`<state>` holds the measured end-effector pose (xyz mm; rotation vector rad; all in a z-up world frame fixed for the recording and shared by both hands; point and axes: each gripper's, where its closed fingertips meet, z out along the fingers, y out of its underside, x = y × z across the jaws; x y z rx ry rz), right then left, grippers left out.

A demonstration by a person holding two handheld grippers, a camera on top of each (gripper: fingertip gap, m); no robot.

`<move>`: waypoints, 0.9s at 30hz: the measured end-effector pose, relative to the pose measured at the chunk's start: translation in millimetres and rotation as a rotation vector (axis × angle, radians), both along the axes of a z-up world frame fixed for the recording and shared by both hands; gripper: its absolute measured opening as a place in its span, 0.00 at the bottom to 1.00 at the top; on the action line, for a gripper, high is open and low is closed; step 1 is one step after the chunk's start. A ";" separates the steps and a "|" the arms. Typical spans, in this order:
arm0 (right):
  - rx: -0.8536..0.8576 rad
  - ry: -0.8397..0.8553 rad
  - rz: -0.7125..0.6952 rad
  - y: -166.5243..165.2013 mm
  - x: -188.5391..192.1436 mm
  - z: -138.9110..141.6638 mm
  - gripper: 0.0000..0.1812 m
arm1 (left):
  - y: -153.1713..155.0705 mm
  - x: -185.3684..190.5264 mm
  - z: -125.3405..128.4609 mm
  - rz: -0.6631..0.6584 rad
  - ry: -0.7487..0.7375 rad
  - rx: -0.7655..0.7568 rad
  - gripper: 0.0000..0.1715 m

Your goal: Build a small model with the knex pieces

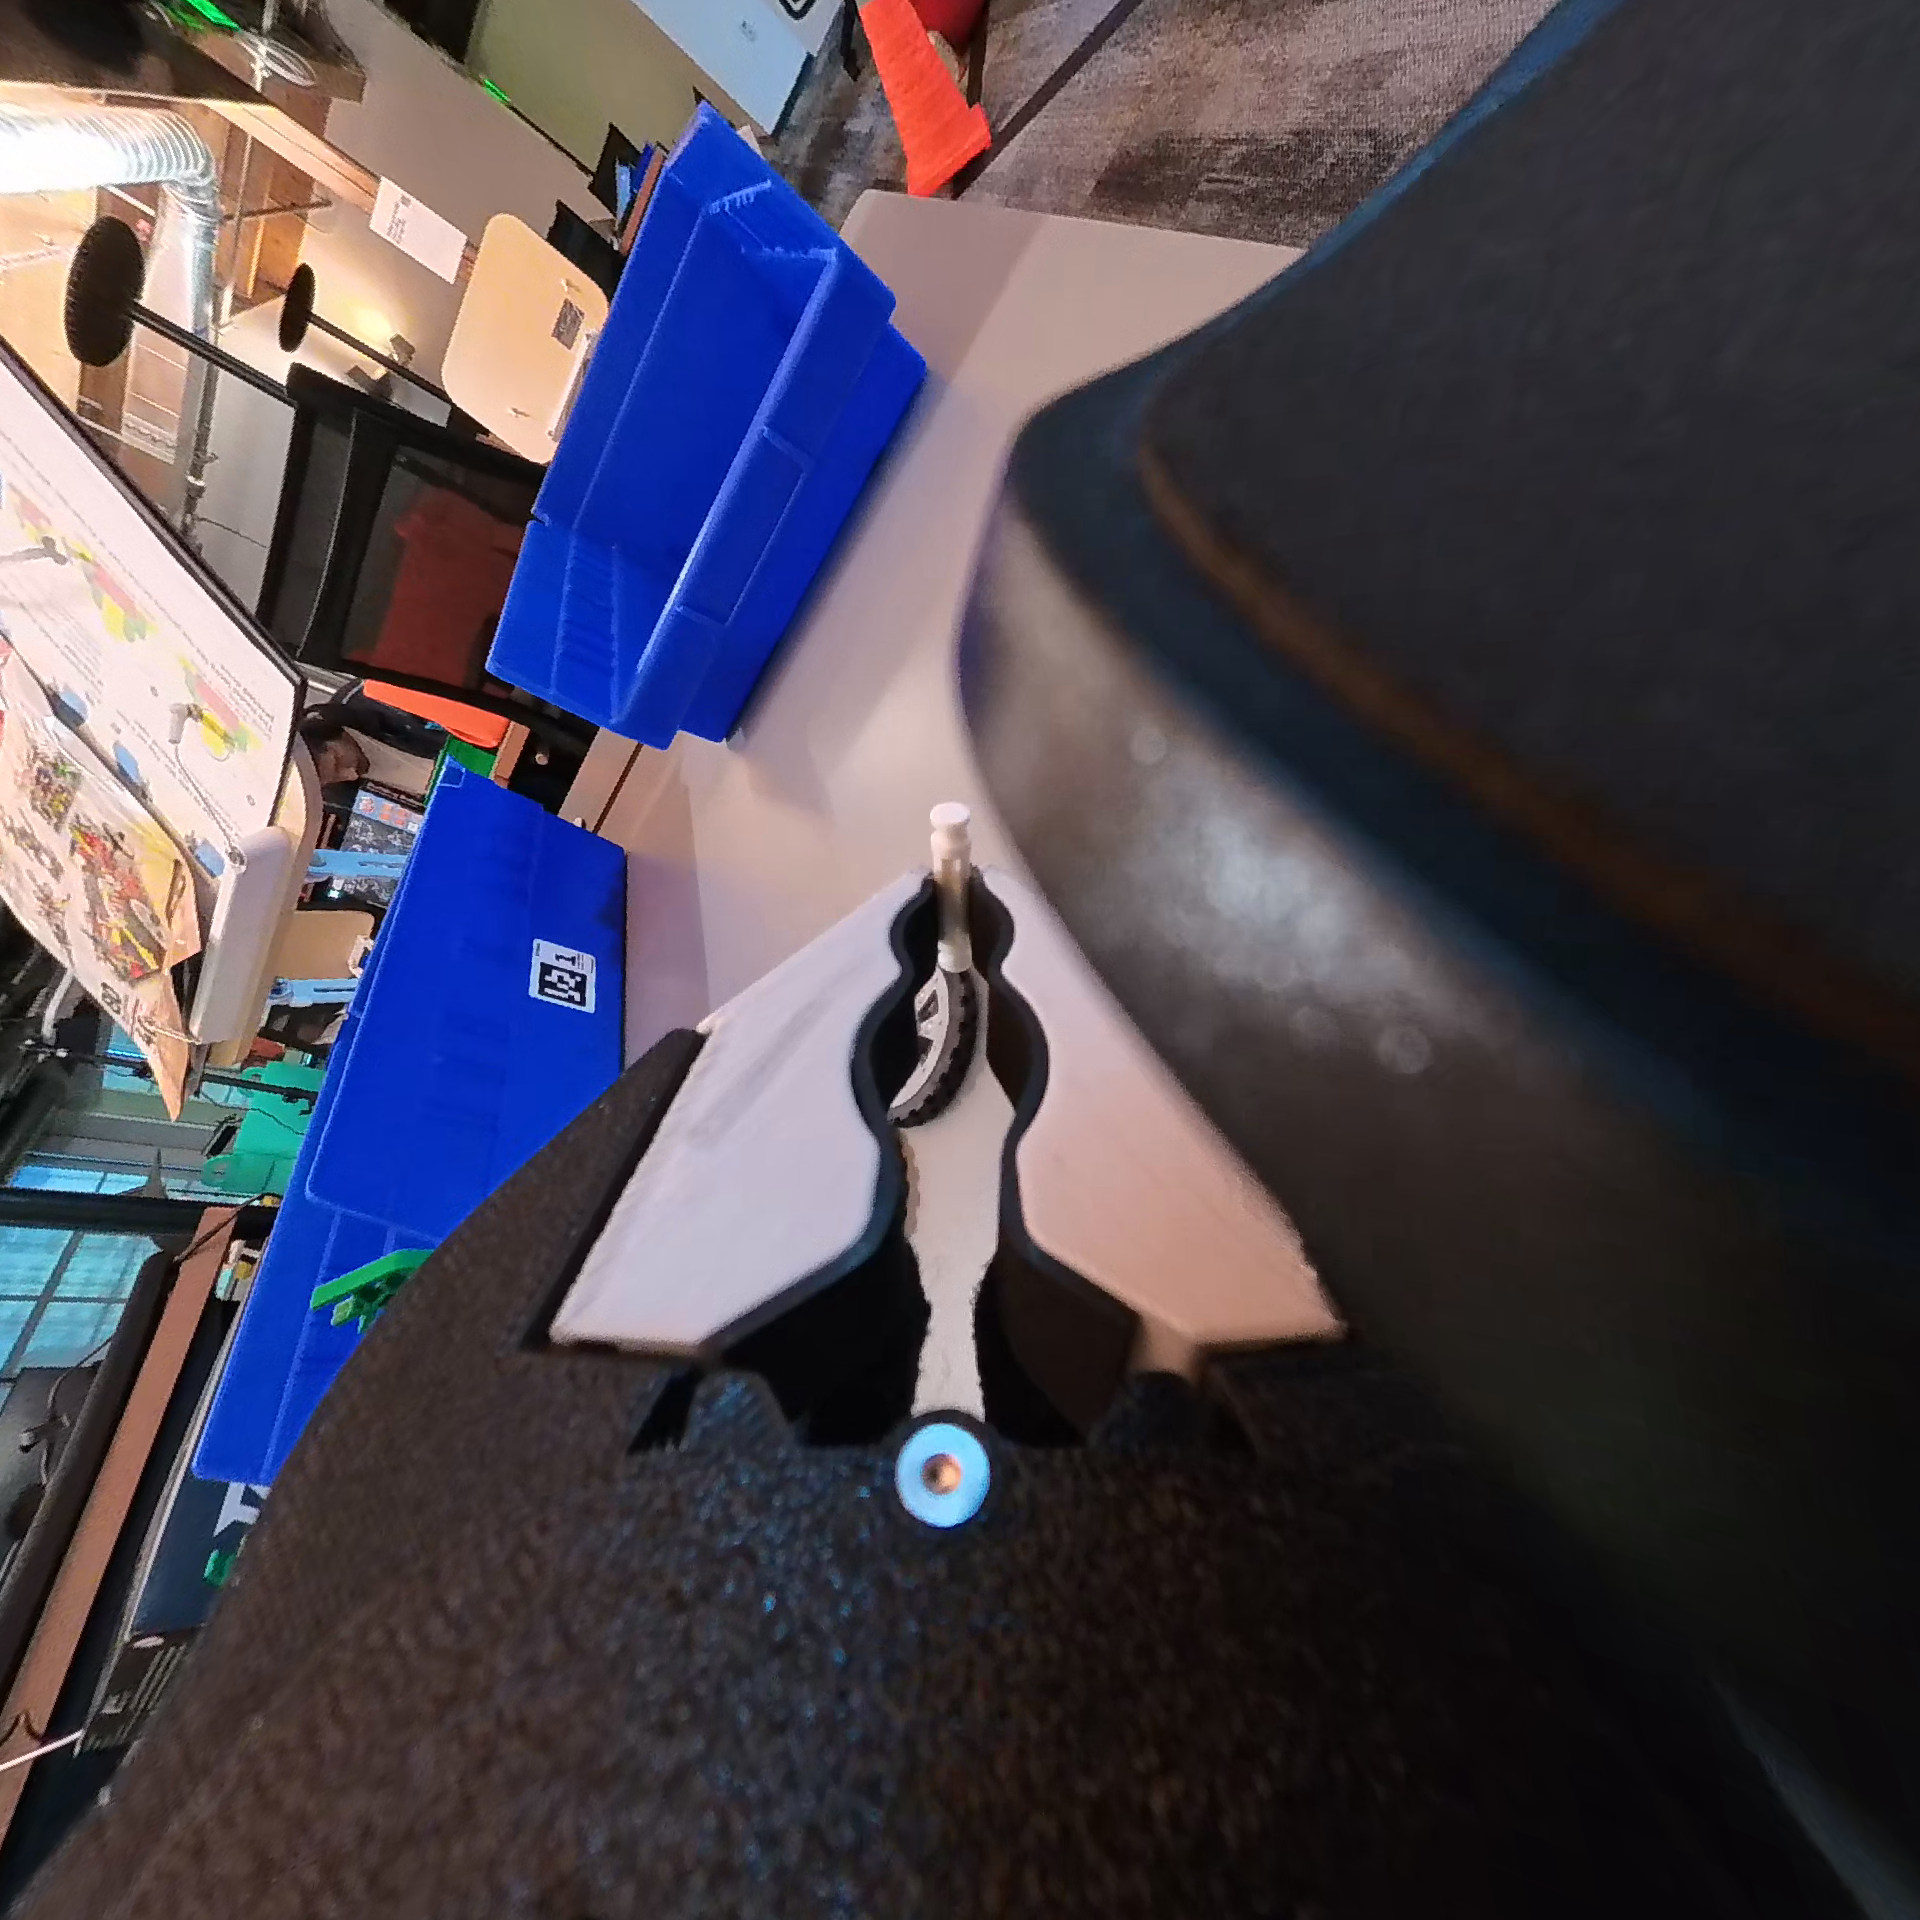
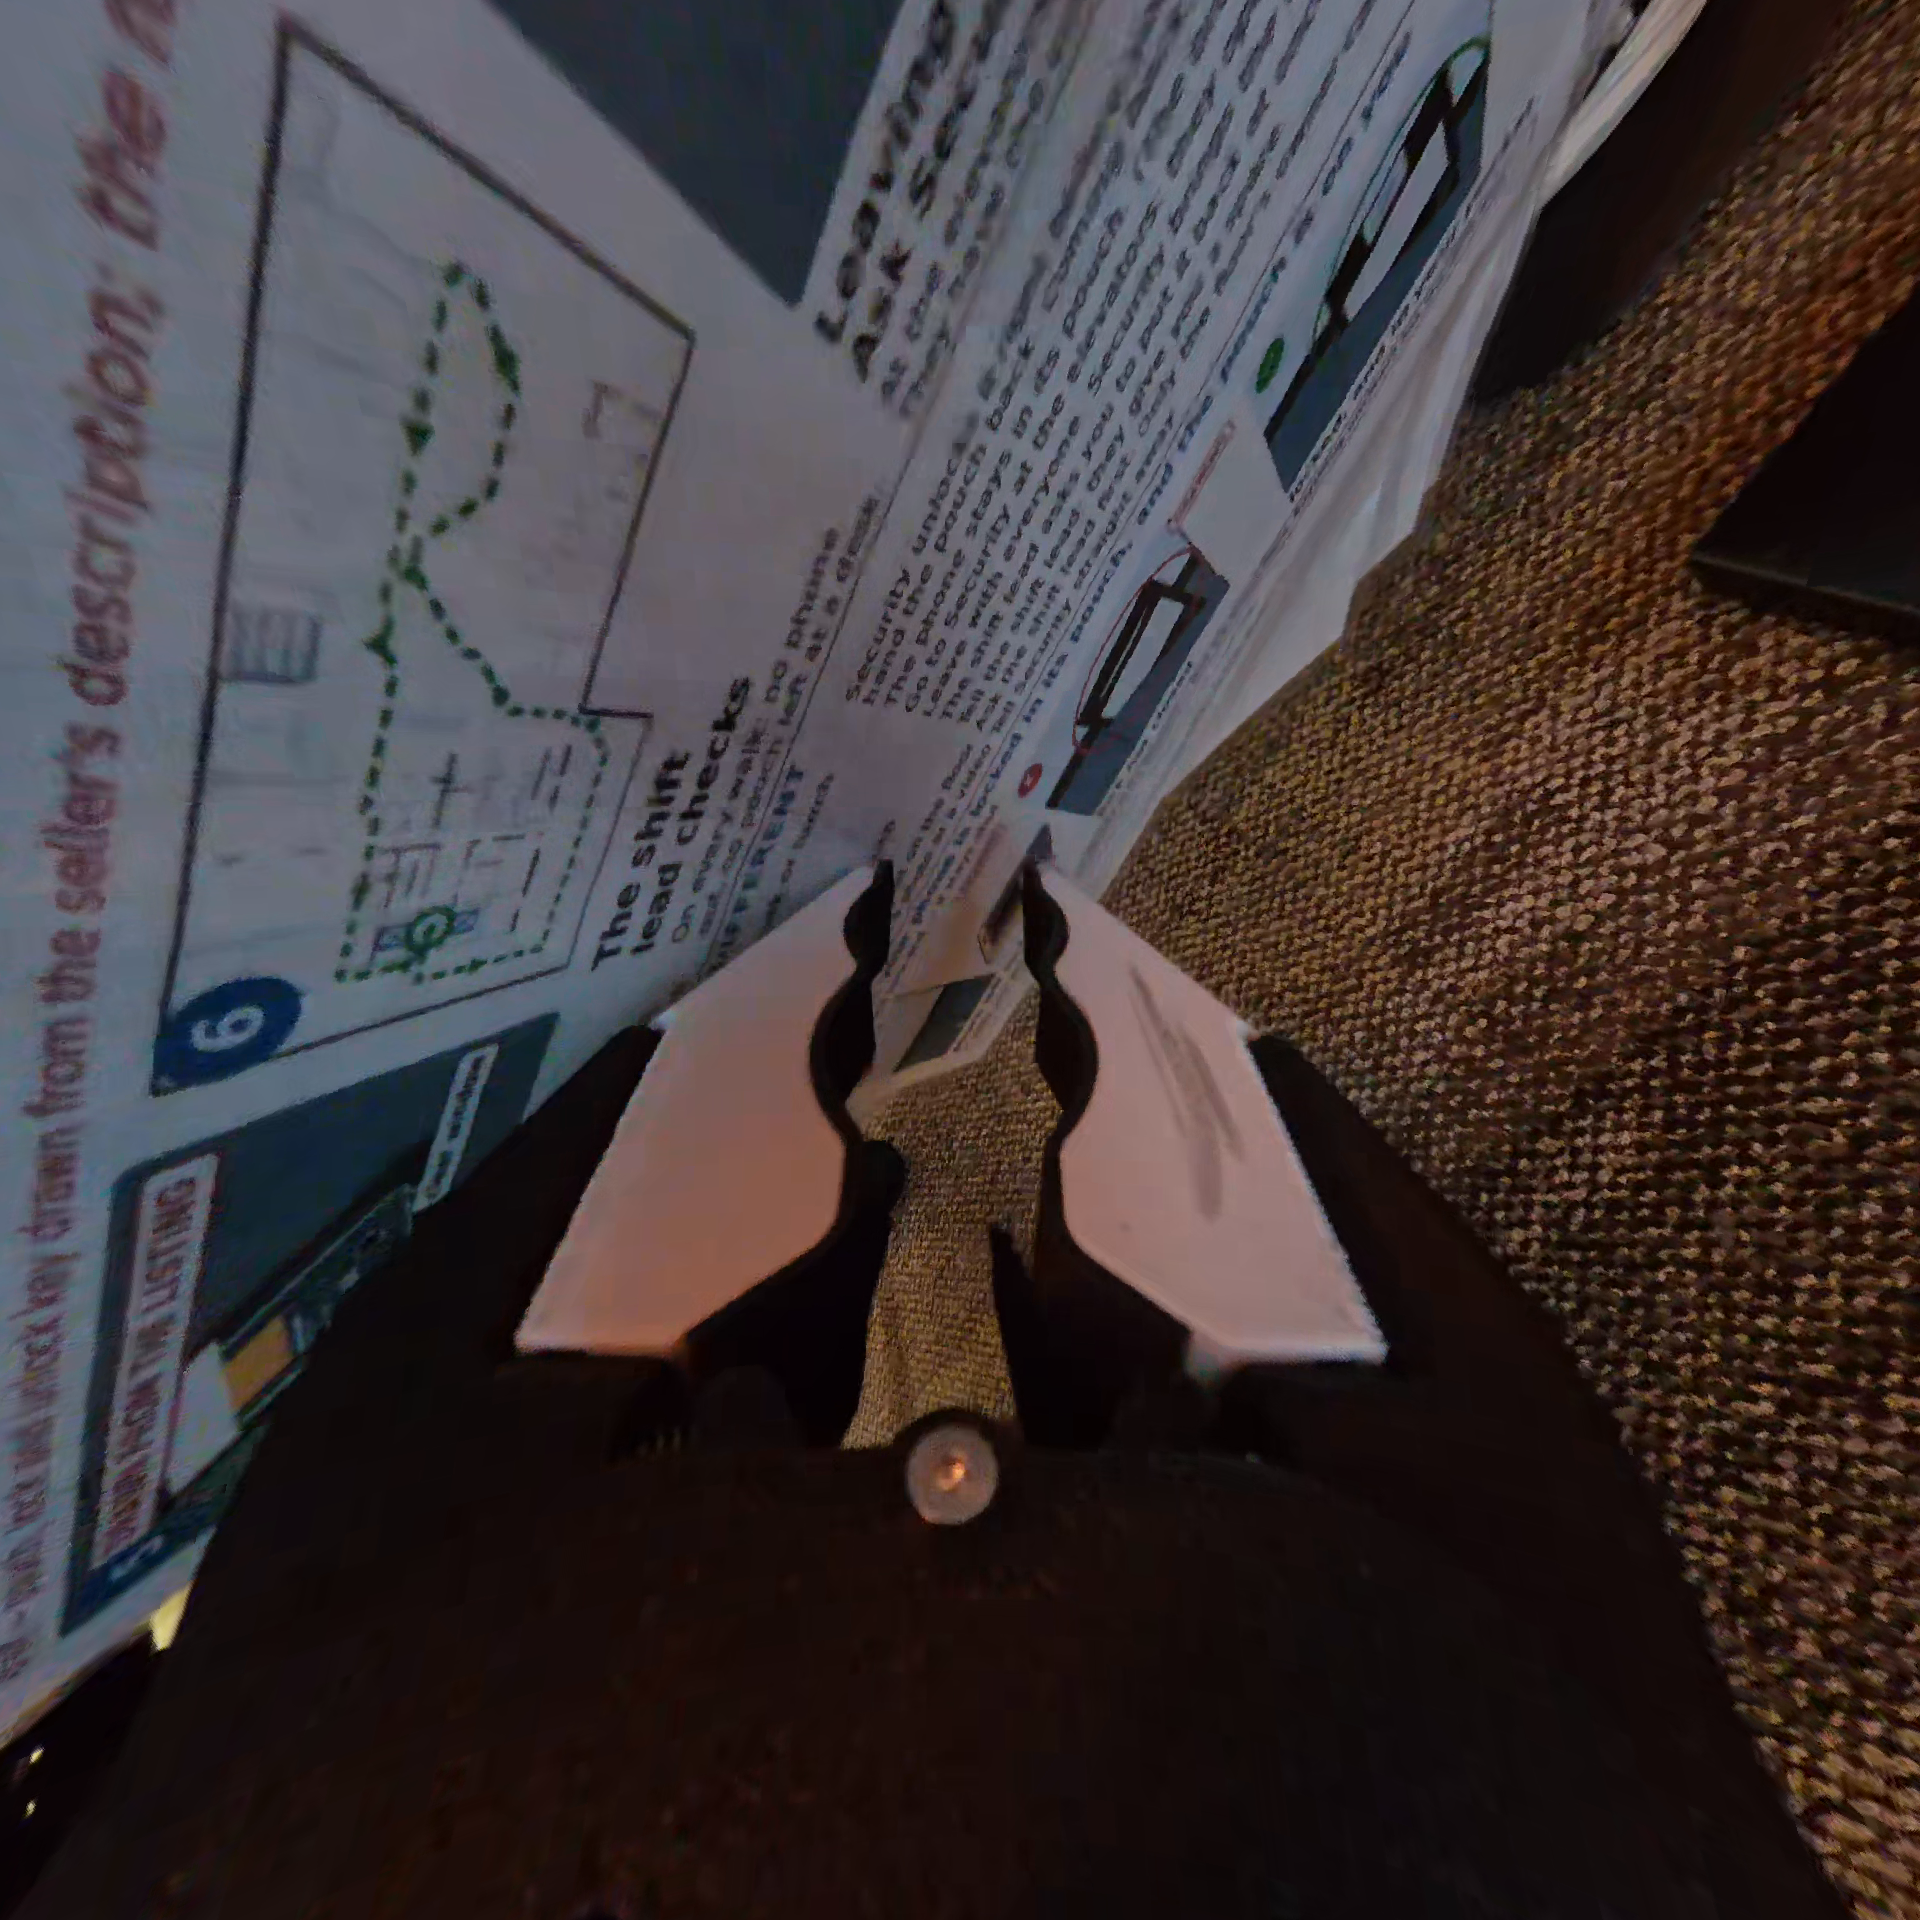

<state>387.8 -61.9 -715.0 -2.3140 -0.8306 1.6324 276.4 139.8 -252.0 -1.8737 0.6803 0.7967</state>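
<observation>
Left gripper (image 1: 951, 894): fingers nearly closed, pinching a small white pin-and-gear part (image 1: 948, 940) – pin tip pokes out at 12 o'clock. Two blue bins (image 1: 717, 436) sit on the white counter (image 1: 914, 582) at 10 o'clock; a blurred dark object (image 1: 1455, 727) fills 2 o'clock. Right gripper (image 2: 954, 883): fingers apart by a moderate gap, holding nothing – printed posters (image 2: 436, 540) from 9 to 12 o'clock, brown carpet (image 2: 1558, 935) at 3 o'clock.
</observation>
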 end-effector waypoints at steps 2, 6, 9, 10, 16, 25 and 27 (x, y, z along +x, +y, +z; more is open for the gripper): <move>-0.007 -0.003 0.000 -1.4 0.4 -0.9 0.14 | -0.2 0.4 0.5 -0.002 -0.001 0.003 0.00; 0.006 -0.024 0.014 -2.5 2.7 -4.0 0.15 | -0.5 1.1 2.5 -0.007 -0.005 0.014 0.01; 0.010 -0.041 0.022 -3.6 4.0 -6.1 0.15 | -0.8 1.7 3.1 -0.011 -0.006 0.017 0.01; 0.013 -0.046 0.024 -4.1 4.6 -6.9 0.15 | -0.8 1.8 3.4 -0.012 -0.007 0.019 0.01; 0.080 -0.152 0.032 0.9 20.0 -27.7 0.20 | -1.0 2.5 3.9 -0.016 -0.007 0.021 0.01; 0.044 -0.244 -0.051 21.2 83.0 -46.4 0.26 | -1.3 3.9 5.5 -0.025 -0.009 0.028 0.01; 0.088 -0.244 -0.055 25.1 92.2 -36.8 0.25 | -1.4 4.5 5.8 -0.029 -0.008 0.030 0.01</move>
